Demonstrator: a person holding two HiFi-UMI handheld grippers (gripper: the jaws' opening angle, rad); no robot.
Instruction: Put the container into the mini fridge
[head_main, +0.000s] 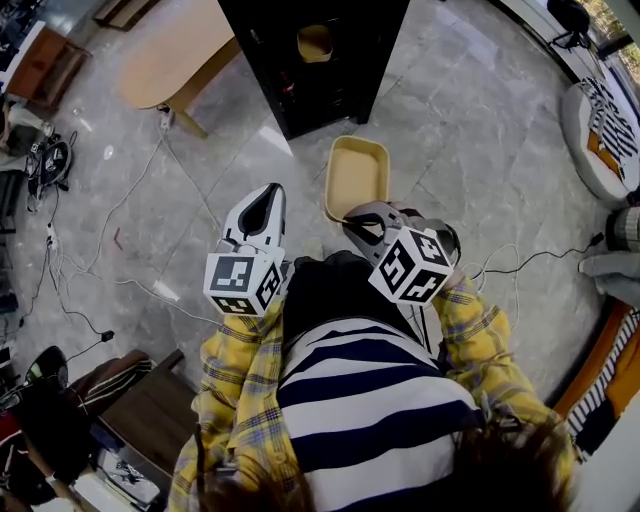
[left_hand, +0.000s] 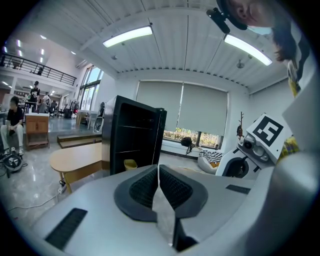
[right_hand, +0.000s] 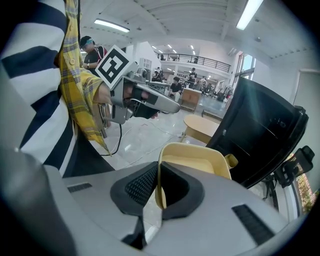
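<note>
While my right claw (right_hand: 157, 186) pinches the near rim of the beige container (right_hand: 197, 162), my left claw (left_hand: 158, 182) pressed together on nothing, black mini fridge (head_main: 350, 80) just beyond it.

Container (head_main: 357, 176) pale yellow; mini fridge (head_main: 370, 70) black; floor (head_main: 480, 150) around mini fridge grey marbled; sleeve (head_main: 235, 380) yellow plaid.

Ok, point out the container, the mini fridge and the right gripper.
container (head_main: 355, 175), head view, its inside floor.
mini fridge (head_main: 360, 70), head view, its black body.
right gripper (right_hand: 158, 172), right gripper view, between its fingertips.
</note>
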